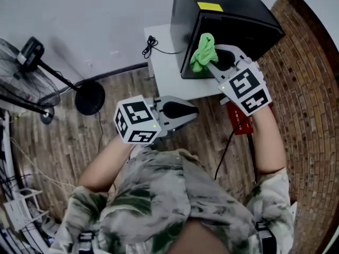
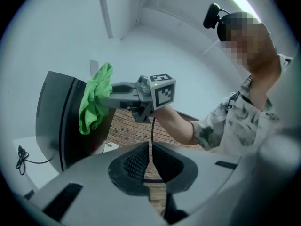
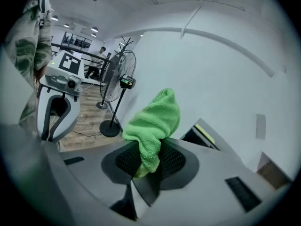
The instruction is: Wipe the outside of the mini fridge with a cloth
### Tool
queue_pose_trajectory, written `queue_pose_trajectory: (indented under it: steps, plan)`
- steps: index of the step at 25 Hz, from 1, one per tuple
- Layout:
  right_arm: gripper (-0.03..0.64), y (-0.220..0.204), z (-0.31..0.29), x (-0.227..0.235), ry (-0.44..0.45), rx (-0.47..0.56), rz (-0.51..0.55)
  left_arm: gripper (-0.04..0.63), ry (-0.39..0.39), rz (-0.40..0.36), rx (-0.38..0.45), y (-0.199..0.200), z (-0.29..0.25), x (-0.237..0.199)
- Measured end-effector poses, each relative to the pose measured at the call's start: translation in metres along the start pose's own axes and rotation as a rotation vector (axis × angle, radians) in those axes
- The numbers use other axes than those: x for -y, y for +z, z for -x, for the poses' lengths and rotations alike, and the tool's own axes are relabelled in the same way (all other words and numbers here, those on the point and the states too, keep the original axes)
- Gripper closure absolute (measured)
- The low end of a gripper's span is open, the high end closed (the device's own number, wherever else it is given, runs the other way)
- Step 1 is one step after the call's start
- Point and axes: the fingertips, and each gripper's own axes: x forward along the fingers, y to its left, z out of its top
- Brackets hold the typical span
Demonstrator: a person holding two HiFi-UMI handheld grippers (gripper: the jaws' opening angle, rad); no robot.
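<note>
Cloth x1 in R gripper, 1 fridge, L gripper closed

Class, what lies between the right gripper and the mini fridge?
A green cloth, pinched by the right gripper, bunches up in front of the mini fridge. The head view shows it; contact is unclear.

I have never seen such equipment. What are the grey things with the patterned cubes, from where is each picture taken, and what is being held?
There is no robot here. A person holds a two-jaw hand tool, called a gripper, in each hand; the cubes are part of them. The head view comes from a camera on the person's head, looking down. The other two views come from a camera on each gripper. The right gripper is shut on a green cloth, close to the black mini fridge on a white stand. The left gripper is shut and empty.
</note>
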Motion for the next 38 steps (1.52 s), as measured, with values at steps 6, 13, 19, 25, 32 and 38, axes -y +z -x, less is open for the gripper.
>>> queue_pose_trajectory:
  steps: [6,13,19,25,32,38]
  plan:
    - [0.509,0.046,-0.043,0.018,-0.091,-0.060,0.092,0.566,-0.051,0.014,-0.002,-0.002,0.040,-0.007]
    - [0.511,0.066,-0.088,0.068,-0.202,-0.137,0.211,0.566,-0.050,0.057,0.040,0.012,0.046,-0.033]
    - [0.511,0.072,-0.117,0.099,-0.333,-0.168,0.243,0.566,-0.062,0.031,0.026,0.024,0.054,-0.052]
    - [0.511,0.073,-0.153,0.110,-0.445,-0.298,0.334,0.566,-0.138,0.055,0.037,0.028,0.086,-0.073]
    - [0.511,0.040,-0.181,0.131,-0.592,-0.545,0.351,0.566,-0.244,0.049,0.014,0.039,0.139,-0.097]
    - [0.511,0.025,-0.186,0.133,-0.723,-0.735,0.412,0.566,-0.303,0.064,-0.021,0.030,0.176,-0.107]
